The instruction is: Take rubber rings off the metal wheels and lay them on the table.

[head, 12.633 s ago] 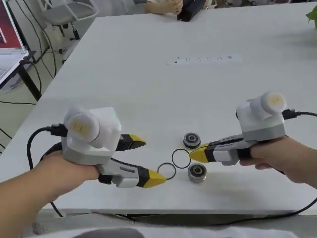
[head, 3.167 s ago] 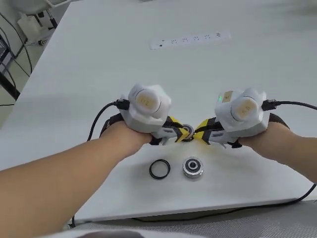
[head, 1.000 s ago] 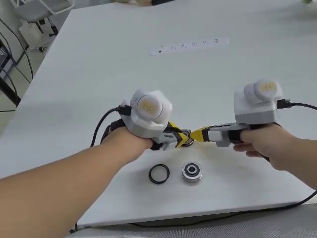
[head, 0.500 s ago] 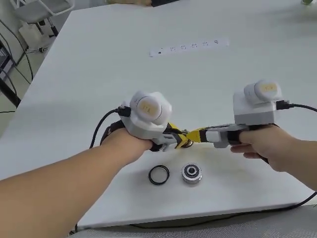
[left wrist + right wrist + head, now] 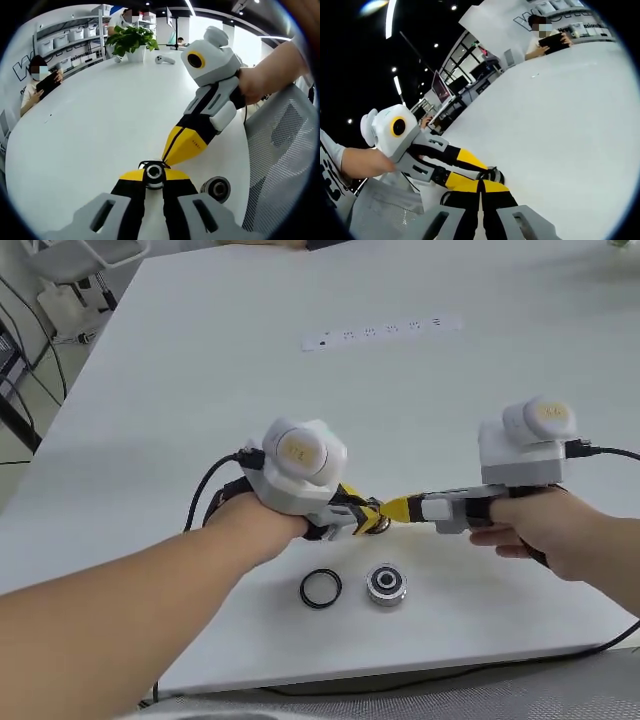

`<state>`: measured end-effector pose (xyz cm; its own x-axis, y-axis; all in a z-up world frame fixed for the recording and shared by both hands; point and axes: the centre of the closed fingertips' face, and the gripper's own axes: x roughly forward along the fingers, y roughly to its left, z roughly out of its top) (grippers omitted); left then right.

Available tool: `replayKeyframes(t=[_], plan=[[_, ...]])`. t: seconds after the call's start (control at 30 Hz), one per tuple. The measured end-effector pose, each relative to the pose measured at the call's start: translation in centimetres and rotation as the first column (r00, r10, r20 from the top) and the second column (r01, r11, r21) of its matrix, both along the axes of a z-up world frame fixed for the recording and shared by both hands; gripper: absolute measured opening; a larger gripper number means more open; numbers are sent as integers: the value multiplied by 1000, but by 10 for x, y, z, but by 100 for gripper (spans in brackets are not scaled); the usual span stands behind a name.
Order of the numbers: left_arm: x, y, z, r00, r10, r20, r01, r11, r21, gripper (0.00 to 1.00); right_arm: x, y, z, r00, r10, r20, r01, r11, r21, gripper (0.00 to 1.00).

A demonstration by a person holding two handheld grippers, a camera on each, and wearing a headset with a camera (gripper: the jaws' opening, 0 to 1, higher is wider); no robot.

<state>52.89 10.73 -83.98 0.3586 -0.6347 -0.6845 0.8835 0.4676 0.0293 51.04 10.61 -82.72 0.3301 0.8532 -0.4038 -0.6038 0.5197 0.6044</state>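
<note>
My left gripper [image 5: 368,519] [image 5: 153,176] is shut on a small metal wheel [image 5: 377,525] [image 5: 154,172], held a little above the white table [image 5: 300,390]. A thin black rubber ring [image 5: 146,163] sits on that wheel's rim. My right gripper [image 5: 388,510] [image 5: 481,184] comes in from the right, and its yellow tips are pinched together on the ring at the wheel's edge. In front of the grippers, a loose black rubber ring [image 5: 320,587] lies flat on the table. A second metal wheel [image 5: 386,583] [image 5: 216,187] lies beside it.
A white power strip [image 5: 380,332] lies further back on the table. The table's front edge [image 5: 400,665] runs close below the loose ring and wheel. A cable [image 5: 205,495] trails from the left gripper. A seated person [image 5: 42,80] and a potted plant [image 5: 131,40] are at the far side.
Since 12.6 s ago one wheel and one ring have left the table, and the grippers have come together at the wheel. In the last half second the right gripper drew slightly to the right.
</note>
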Motion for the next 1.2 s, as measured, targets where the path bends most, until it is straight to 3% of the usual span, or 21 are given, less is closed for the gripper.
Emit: replayKeyframes(t=[0.7,0.9,1.2], plan=[[-4,3,2,1000,-11,-4,11,1000,9,11,-1,2,2,1000,3,14,-3,1000,-20,0],[-7,5,7,1000,-6,-17,6,1000,-18,12,0,-1,4,1000,-10,12,11,1000,-13,0],[-13,10,16,1000,-17,-10,17,999,-40,17,-1,0,8,1000,-14,4,14,1000,3,0]])
